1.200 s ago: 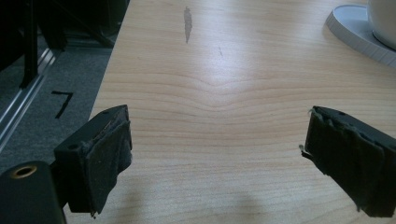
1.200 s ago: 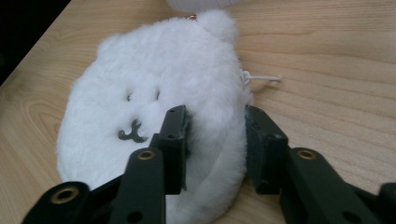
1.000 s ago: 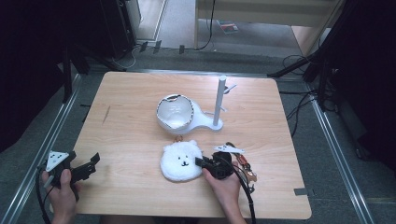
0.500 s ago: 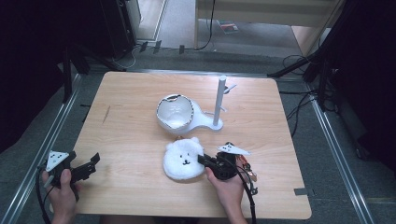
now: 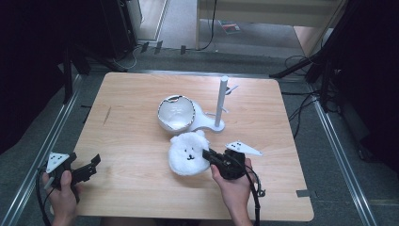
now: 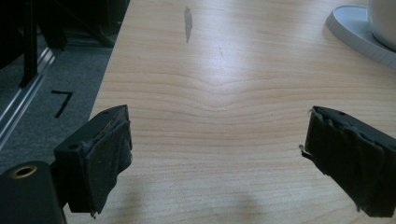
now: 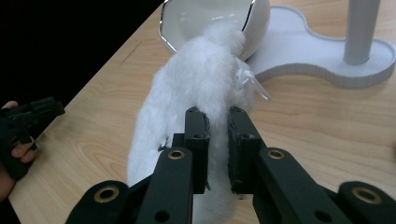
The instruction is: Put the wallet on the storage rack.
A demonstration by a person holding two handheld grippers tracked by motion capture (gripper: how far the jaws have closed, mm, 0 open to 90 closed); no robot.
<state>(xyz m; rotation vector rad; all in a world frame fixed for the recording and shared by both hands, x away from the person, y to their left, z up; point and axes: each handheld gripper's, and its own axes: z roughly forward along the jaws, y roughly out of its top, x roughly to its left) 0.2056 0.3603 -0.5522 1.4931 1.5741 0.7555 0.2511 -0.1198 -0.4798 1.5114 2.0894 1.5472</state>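
Observation:
A white fluffy plush with a small bear face (image 5: pixel 188 154) lies near the table's middle front. My right gripper (image 5: pixel 208 156) is shut on its right edge; in the right gripper view the jaws pinch the white plush (image 7: pixel 196 88), lifted on edge. Just behind it a white bowl (image 5: pixel 175 113) sits tilted on a white stand base (image 5: pixel 203 123) with an upright post (image 5: pixel 221 101). My left gripper (image 5: pixel 92 165) is held open at the front left corner, its jaws wide apart over bare wood (image 6: pixel 215 135).
The wooden table (image 5: pixel 131 141) has a dark scratch (image 5: pixel 107 115) at its left. Metal rails run along both sides, with cables on the floor beyond the right edge. A strip of tape (image 5: pixel 303 193) sits near the front right corner.
My right gripper has drawn the plush a little to the right and raised its edge. The left gripper has stayed where it was.

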